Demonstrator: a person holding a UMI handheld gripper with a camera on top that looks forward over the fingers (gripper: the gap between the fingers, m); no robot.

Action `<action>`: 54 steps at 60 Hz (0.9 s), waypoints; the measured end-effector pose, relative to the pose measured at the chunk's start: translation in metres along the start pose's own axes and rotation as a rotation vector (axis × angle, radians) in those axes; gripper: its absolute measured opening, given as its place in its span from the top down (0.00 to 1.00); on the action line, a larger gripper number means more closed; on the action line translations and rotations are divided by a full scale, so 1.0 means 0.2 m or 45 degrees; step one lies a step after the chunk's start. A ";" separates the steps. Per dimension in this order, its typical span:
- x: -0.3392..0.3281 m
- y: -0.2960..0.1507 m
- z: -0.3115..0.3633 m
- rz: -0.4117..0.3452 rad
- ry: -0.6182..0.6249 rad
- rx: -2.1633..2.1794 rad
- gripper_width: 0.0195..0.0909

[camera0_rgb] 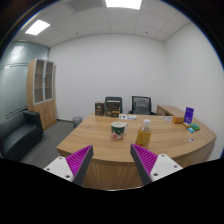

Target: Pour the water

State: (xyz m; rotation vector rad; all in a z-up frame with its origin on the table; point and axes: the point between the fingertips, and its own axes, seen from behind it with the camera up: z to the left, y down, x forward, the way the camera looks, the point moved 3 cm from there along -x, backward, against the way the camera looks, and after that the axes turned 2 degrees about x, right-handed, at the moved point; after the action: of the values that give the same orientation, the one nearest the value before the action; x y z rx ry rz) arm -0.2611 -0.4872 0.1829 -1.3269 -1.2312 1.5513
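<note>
Wooden desk (110,140), curved near edge, light top. Near its middle: a bottle with amber liquid (144,134), upright, and a small white-and-green cup (119,130) just left of it, apart. Far right end: a purple box (188,116) upright, a small green item (193,128) beside it. Dark object (125,116) at far edge.

One bottle (144,134) (amber), one cup (118,129), two chairs (141,104).

Bottle (144,133) label: too small to read. Cup (118,129) contents: hidden. Purple box (189,116) on surface (100,135): print illegible.
</note>
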 end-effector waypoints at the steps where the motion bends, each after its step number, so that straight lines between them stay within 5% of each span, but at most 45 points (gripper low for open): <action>1: 0.00 0.00 -0.01 -0.002 0.010 0.005 0.11; 25: 0.34 0.10 -0.47 -0.017 0.154 0.022 0.11; 54: 1.22 0.21 -0.83 0.022 0.144 0.107 0.12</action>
State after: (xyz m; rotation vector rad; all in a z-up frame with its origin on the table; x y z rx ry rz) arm -0.1435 -0.2356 0.0768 -1.3545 -1.0768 1.5019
